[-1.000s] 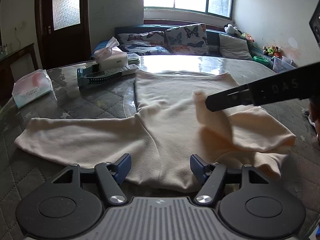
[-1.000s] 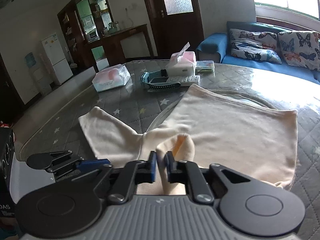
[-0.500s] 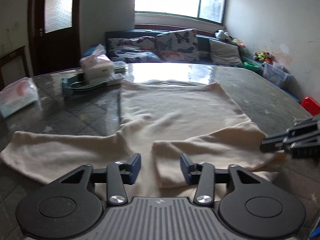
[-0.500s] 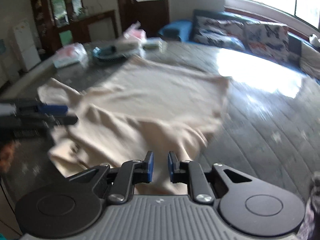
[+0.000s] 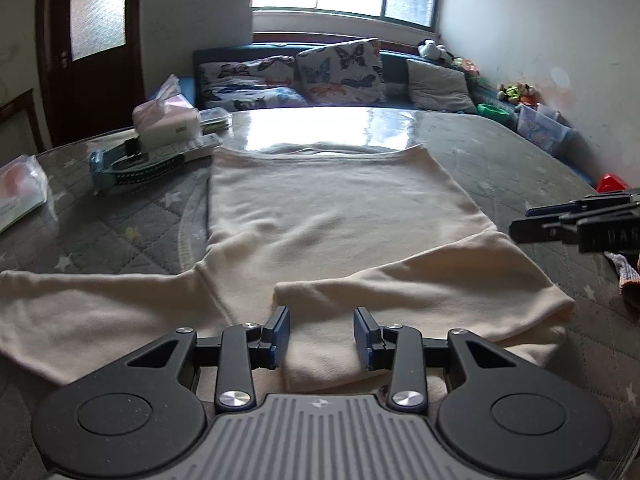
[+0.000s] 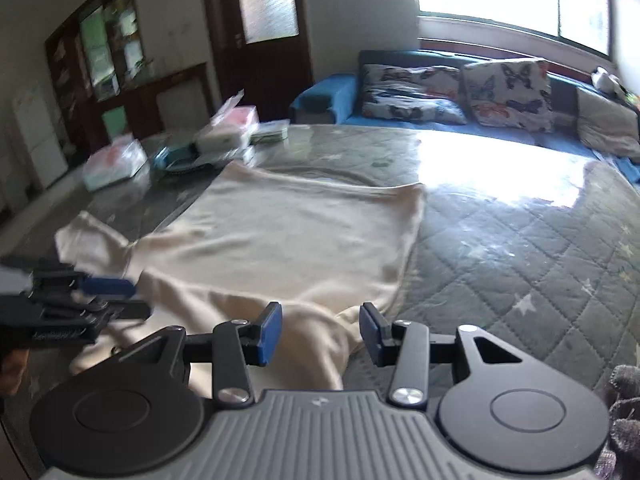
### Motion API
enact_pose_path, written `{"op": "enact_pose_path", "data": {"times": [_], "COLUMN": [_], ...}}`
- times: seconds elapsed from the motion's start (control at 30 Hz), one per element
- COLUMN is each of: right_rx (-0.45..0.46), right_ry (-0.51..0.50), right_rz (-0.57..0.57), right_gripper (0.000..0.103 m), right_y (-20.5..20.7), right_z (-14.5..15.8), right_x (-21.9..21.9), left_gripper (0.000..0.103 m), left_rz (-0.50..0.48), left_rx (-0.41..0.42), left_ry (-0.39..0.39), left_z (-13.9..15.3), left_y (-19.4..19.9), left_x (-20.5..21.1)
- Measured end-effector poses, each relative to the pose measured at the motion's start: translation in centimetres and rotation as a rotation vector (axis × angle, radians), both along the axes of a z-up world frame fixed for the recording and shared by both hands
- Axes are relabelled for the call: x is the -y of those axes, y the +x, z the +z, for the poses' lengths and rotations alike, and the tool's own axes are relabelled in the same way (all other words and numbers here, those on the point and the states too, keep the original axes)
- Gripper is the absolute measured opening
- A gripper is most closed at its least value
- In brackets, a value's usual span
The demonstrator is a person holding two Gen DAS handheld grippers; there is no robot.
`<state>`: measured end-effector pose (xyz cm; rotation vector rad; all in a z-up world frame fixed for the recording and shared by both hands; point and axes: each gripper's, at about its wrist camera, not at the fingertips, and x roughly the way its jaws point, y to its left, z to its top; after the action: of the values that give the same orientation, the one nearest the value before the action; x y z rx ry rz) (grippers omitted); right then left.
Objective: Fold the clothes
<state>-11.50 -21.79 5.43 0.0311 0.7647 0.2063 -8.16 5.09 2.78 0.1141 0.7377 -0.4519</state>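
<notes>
Sweater (image 5: 328, 216): cream, spread flat on the quilted table (image 5: 500, 160), right sleeve (image 5: 420, 296) folded across its body
Left gripper (image 5: 321, 334): jaws apart, holding nothing, over the near edge
Right gripper (image 6: 320, 330): jaws apart, holding nothing

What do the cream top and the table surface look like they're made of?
The cream top looks like a soft matte knit, perhaps fleece or cotton: limp folds, no sheen. The table seems a quilted grey cloth under glossy clear glass or plastic, judging by the window glare.
</notes>
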Motion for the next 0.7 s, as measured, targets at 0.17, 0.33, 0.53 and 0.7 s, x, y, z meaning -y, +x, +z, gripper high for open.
{"op": "enact_pose_path", "data": {"times": [0.17, 0.33, 0.53, 0.7], "right_rx": [-0.014, -0.008, 0.004, 0.037], "right_ry": [0.024, 0.026, 0.029, 0.028], "right_rz": [-0.046, -0.027, -0.015, 0.026], "right_gripper": [0.042, 0.042, 0.042, 0.042], "right_y": [0.6, 0.5, 0.5, 0.6], "right_z": [-0.5, -0.9, -1.2, -1.2], "right_x": [1.4, 1.1, 1.0, 0.6], "left_gripper": [0.038, 0.012, 0.009, 0.009], "left_rz": [0.026, 0.012, 0.006, 0.022], "left_rx": [-0.011, -0.009, 0.094, 0.158], "left_ry": [0.031, 0.036, 0.034, 0.070], "left_z": [-0.3, -0.2, 1.9, 2.6], "left_y": [-0.1, 0.0, -0.7, -0.9], "left_x": [-0.1, 0.2, 0.3, 0.1]}}
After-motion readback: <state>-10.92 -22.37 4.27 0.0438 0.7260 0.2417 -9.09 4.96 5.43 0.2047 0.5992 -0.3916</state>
